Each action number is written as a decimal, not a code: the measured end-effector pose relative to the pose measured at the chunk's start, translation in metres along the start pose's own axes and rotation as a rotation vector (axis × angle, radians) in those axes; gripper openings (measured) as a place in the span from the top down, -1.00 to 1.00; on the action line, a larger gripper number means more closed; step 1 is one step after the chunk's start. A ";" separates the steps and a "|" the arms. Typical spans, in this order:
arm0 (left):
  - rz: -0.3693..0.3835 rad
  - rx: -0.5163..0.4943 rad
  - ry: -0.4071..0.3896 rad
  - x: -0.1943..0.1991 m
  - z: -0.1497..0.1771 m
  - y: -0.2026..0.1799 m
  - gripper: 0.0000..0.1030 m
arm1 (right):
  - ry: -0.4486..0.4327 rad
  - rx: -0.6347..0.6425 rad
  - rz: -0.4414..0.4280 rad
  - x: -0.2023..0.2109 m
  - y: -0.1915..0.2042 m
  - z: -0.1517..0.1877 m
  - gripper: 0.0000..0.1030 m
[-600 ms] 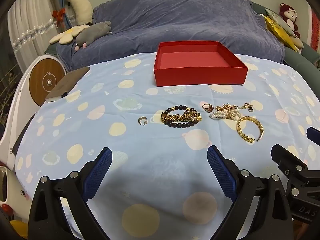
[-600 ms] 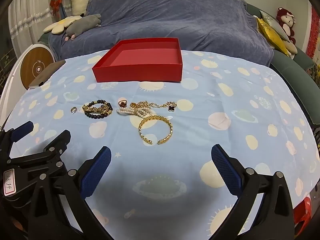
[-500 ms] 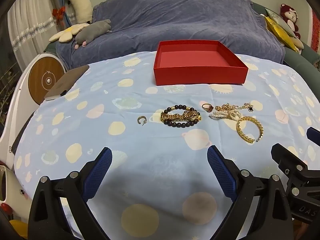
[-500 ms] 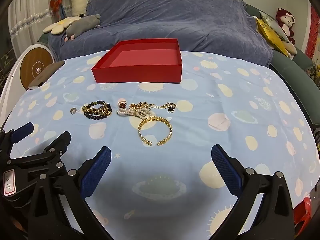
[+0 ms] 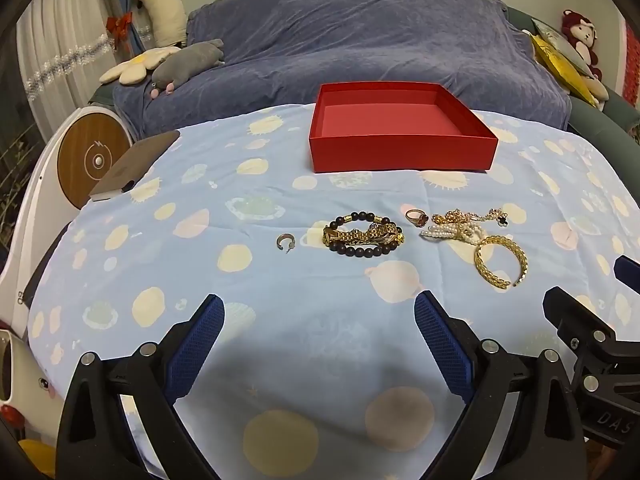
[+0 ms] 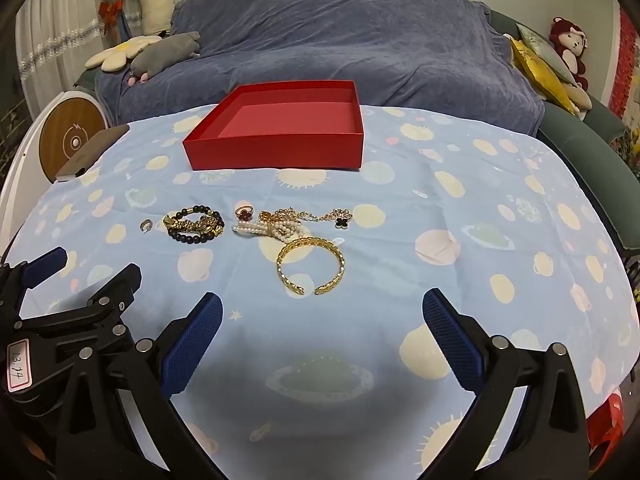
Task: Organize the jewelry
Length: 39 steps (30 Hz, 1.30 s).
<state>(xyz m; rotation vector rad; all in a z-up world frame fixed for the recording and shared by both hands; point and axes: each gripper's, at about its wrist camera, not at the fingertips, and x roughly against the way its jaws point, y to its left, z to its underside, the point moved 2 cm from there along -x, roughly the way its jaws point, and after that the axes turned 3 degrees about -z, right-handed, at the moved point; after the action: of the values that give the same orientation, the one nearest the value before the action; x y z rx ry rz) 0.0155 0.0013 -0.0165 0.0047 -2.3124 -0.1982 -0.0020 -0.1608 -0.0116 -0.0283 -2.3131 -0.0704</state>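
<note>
Since every piece lies loose on the counter and the red box behind them stands empty, I judge the task at its very start: no item picked, sorting not begun. Left to right across the patterned cloth in the left wrist view: small silver hoop earring, well apart from the rest; dark bead bracelet tangled with a gold chain link bracelet; ring with red stone; heap of pearl strand and gold necklace with a black clover pendant; open gold cuff bangle, touching the near side of that heap. Left tongs hang over bare cloth near the row, spread as wide as they go, nothing between the pads, touching nothing. Right tongs likewise spread fully, empty, clear of the cloth, with the cuff bangle just ahead of them. Next move, as I judge it: lower one pair onto a single item, the bangle or the earring being the cleanest picks, pinch, carry to the box. Tangled pieces call for care; a pinch may drag neighbours along.
</note>
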 end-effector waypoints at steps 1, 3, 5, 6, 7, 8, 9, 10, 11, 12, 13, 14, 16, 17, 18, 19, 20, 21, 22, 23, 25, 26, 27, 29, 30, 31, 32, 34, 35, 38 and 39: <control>-0.001 -0.001 -0.001 0.000 0.000 0.000 -0.80 | -0.001 0.001 0.003 -0.001 0.001 0.000 -0.90; 0.000 0.000 -0.002 0.000 0.000 0.000 -0.80 | -0.003 0.001 0.004 0.000 0.002 0.000 -0.90; 0.000 0.002 -0.002 0.000 0.000 0.000 -0.80 | -0.003 0.001 0.003 -0.001 0.002 0.001 -0.90; 0.000 0.002 -0.002 0.000 0.000 0.000 -0.79 | -0.003 0.001 0.003 -0.001 0.002 0.001 -0.90; 0.000 0.002 -0.001 0.000 0.000 0.000 -0.79 | -0.004 0.002 0.004 0.000 0.001 0.001 -0.90; 0.000 0.002 0.000 0.000 0.000 0.001 -0.79 | -0.003 0.001 0.003 0.000 0.001 0.001 -0.90; 0.000 0.003 0.000 0.000 0.000 0.001 -0.79 | -0.003 0.001 0.003 -0.001 0.001 0.001 -0.90; 0.000 0.003 0.000 0.000 0.000 0.001 -0.79 | -0.004 0.000 0.003 0.000 0.001 0.001 -0.90; 0.000 0.005 0.001 0.000 0.000 0.001 -0.79 | -0.004 0.001 0.002 0.000 0.001 0.001 -0.90; 0.000 0.006 0.001 0.000 0.001 0.001 -0.79 | -0.004 0.000 0.003 0.000 0.001 0.001 -0.90; 0.000 0.007 0.001 0.001 0.000 0.001 -0.79 | -0.004 0.002 0.004 0.000 0.001 0.001 -0.90; 0.000 0.007 0.000 0.001 0.000 0.001 -0.79 | -0.005 0.003 0.004 0.000 0.001 0.001 -0.90; 0.000 0.007 0.001 0.001 0.000 0.001 -0.79 | -0.004 0.002 0.004 0.000 0.001 0.001 -0.90; 0.000 0.007 0.001 0.001 0.000 0.001 -0.79 | -0.004 0.001 0.003 0.000 0.001 0.002 -0.90; 0.001 0.008 0.001 0.001 0.000 0.001 -0.79 | -0.004 0.001 0.003 0.000 0.001 0.001 -0.90; 0.001 0.008 0.001 0.001 0.000 0.001 -0.79 | -0.005 0.001 0.004 0.000 0.001 0.001 -0.90; 0.001 0.008 0.001 0.001 0.000 0.001 -0.79 | -0.005 0.002 0.004 0.000 0.001 0.001 -0.90; 0.000 0.008 0.000 0.001 0.000 0.001 -0.79 | -0.005 0.002 0.004 0.000 0.001 0.002 -0.90; 0.000 0.008 0.000 0.001 0.000 0.001 -0.79 | -0.005 0.001 0.004 0.000 0.001 0.001 -0.90; 0.001 0.008 0.000 0.001 0.000 0.001 -0.79 | -0.005 0.001 0.004 0.000 0.001 0.001 -0.90; 0.001 0.008 0.000 0.001 0.000 0.001 -0.79 | -0.004 0.001 0.004 0.000 0.001 0.001 -0.90; 0.000 0.009 0.000 0.001 0.001 0.001 -0.79 | -0.005 0.002 0.004 0.000 0.001 0.001 -0.90; 0.000 0.008 0.000 0.001 0.000 0.001 -0.79 | -0.005 0.002 0.005 0.000 0.001 0.001 -0.90; 0.002 0.008 0.000 0.001 0.000 0.001 -0.79 | -0.005 0.002 0.004 0.000 0.001 0.001 -0.90; 0.001 0.008 0.000 0.001 0.001 0.001 -0.79 | -0.005 0.002 0.004 0.000 0.001 0.001 -0.90; 0.001 0.009 -0.001 0.001 0.000 0.001 -0.79 | -0.005 0.002 0.004 0.000 0.001 0.001 -0.90; 0.002 0.011 -0.001 0.001 0.001 0.001 -0.78 | -0.005 0.002 0.004 0.000 0.001 0.001 -0.90; 0.004 0.016 -0.001 0.001 0.001 0.001 -0.78 | -0.005 0.002 0.004 0.000 0.001 0.001 -0.90; 0.005 0.017 -0.001 0.001 0.001 0.001 -0.78 | -0.005 0.003 0.004 0.000 0.001 0.001 -0.90; 0.005 0.017 -0.002 0.001 0.001 0.001 -0.78 | -0.005 0.001 0.003 0.000 0.001 0.001 -0.90; 0.005 0.018 -0.001 0.001 0.001 0.001 -0.78 | -0.005 0.002 0.004 0.000 0.001 0.001 -0.90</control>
<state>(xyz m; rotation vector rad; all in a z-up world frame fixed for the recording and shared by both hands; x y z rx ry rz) 0.0144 0.0024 -0.0165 0.0073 -2.3152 -0.1751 -0.0032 -0.1599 -0.0121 -0.0317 -2.3180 -0.0666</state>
